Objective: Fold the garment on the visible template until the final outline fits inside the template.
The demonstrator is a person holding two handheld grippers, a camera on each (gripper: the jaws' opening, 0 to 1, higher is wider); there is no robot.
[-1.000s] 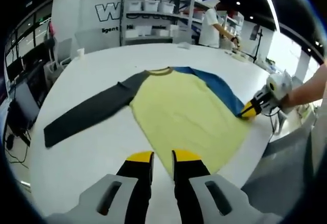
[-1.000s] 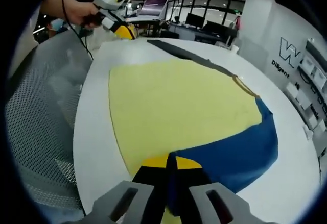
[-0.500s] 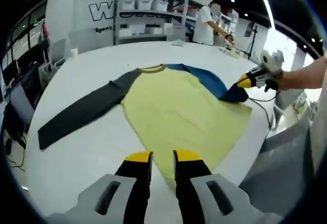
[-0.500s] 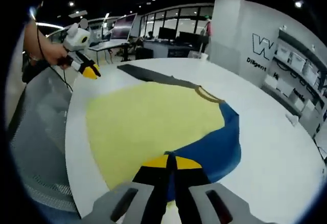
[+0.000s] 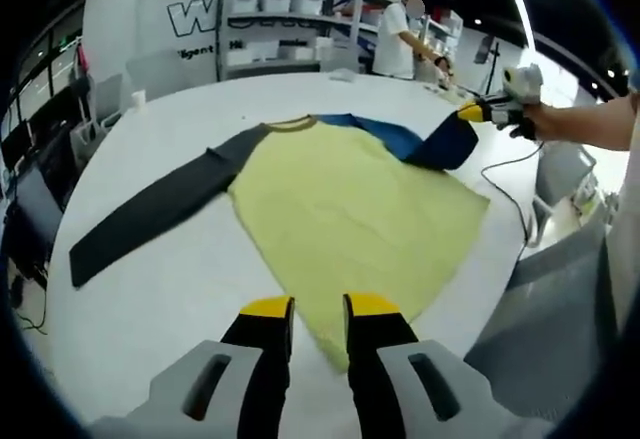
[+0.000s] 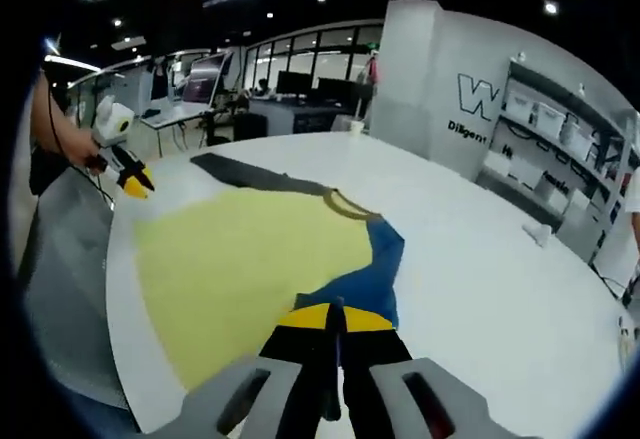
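Sleeve fold in hand: right tool (image 6: 330,311) clenched on the blue sleeve (image 5: 432,143) of the yellow-bodied shirt (image 5: 350,219) spread on the white counter (image 5: 180,279); left tool (image 5: 308,307) hovers released; next, I judge, lay it across the body

A white cup (image 5: 138,98) stands near the table's (image 5: 150,289) far edge; shelving (image 5: 290,19) with white bins (image 5: 275,1) rises beyond it

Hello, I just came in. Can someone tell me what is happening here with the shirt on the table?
A person is folding a yellow shirt on a white table. The right gripper is shut on the blue sleeve and holds its end above the table. The left gripper hovers open near the hem. The dark sleeve lies flat, spread out.
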